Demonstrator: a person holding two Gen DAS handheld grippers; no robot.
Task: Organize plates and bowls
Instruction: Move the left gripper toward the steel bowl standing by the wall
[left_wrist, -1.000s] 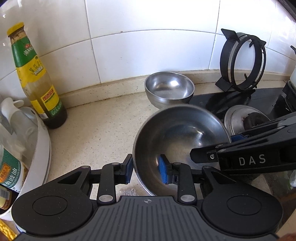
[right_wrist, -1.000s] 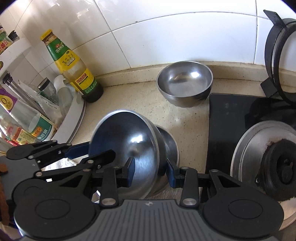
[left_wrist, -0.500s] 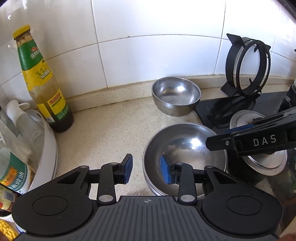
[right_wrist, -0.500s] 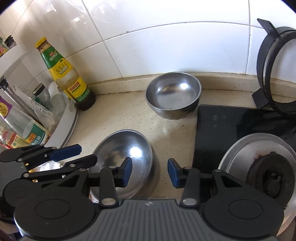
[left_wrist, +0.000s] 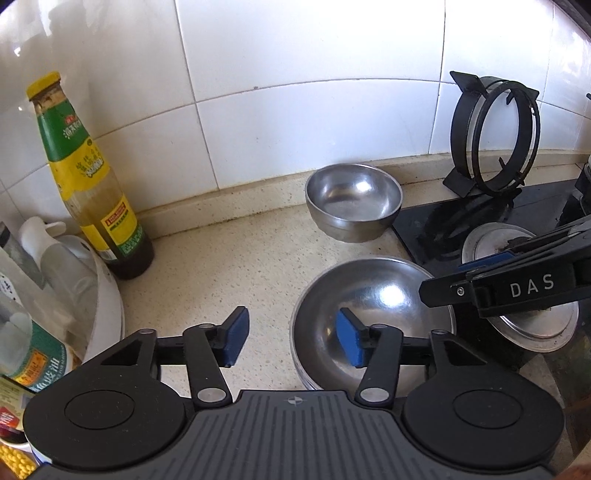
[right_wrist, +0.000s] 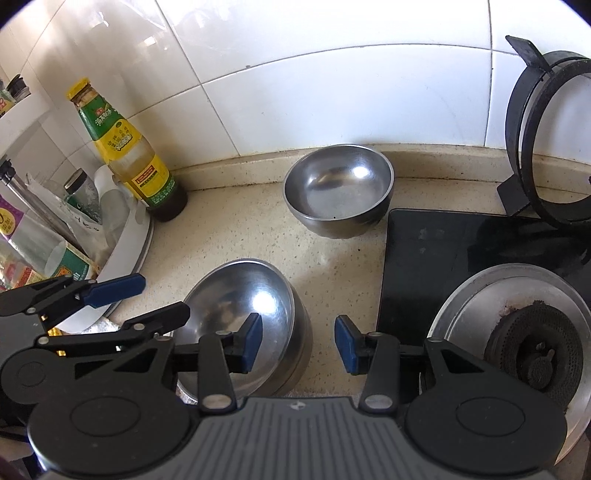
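Both grippers hover with fingers apart and empty: the left gripper (left_wrist: 291, 341) and the right gripper (right_wrist: 297, 343) straddle opposite rims of the wide shiny steel bowl (right_wrist: 243, 317), nested in another near the speckled beige bench's (right_wrist: 236, 236) front edge. A smaller round steel bowl (right_wrist: 338, 190) sits alone at the back edge, by the black glass hob (right_wrist: 436, 258).

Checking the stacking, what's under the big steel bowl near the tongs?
Under the big steel bowl a second rim shows, so it sits nested. Anything beneath that is hidden.
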